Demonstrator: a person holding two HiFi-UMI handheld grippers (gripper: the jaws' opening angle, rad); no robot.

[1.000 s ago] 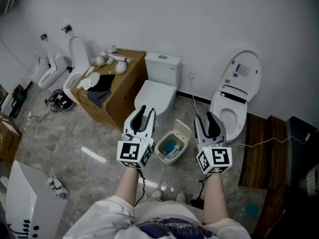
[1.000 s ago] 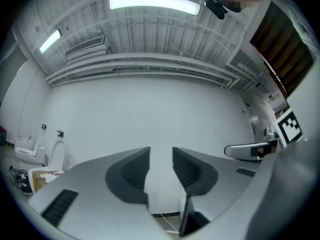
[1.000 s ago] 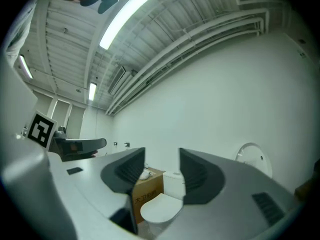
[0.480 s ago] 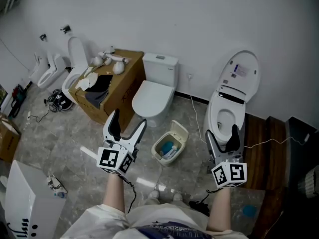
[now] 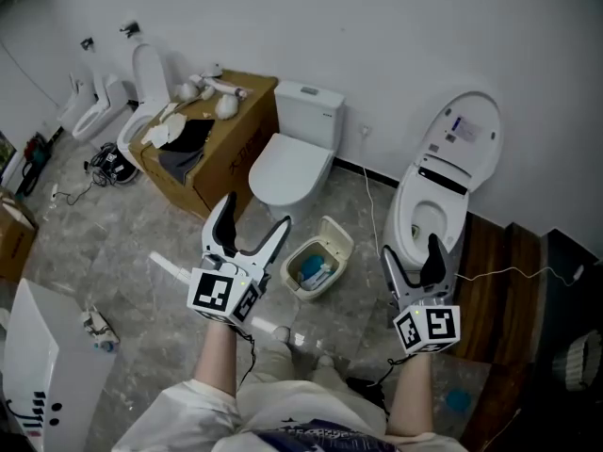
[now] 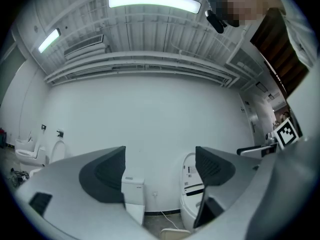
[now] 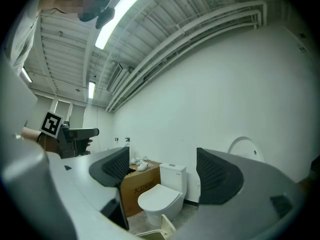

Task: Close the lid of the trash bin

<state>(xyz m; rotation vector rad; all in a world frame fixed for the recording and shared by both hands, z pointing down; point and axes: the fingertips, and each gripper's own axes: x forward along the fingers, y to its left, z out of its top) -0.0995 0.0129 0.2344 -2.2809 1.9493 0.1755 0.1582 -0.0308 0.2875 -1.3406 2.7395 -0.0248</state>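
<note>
Trash bin (image 5: 314,271) stands on the floor (image 5: 141,243), just in front of the closed toilet (image 5: 283,163) and between the two grippers in the head view. It is a small cream tub with something blue lying inside. Its lid (image 5: 337,234) is up, hinged at the far-right end and leaning back toward the wall. The bin's long axis runs from near-left to far-right in that view. Left gripper (image 5: 254,213): jaws wide apart with nothing between them, having just been opening. Right gripper (image 5: 411,250): jaws also wide and empty, having opened and then eased slightly closed. The bin lies to the right of the left gripper and to the left of the right gripper. It sits below both lines of sight: each gripper view catches only the lid edge at its bottom margin (image 6: 172,232) (image 7: 159,228). Judgement: the left gripper looks the nearer, its inner jaw tip close by the bin's left rim. The lid's raised edge, however, faces the right gripper's side. Either hand must drop and reach behind the lid to tip it forward.
</note>
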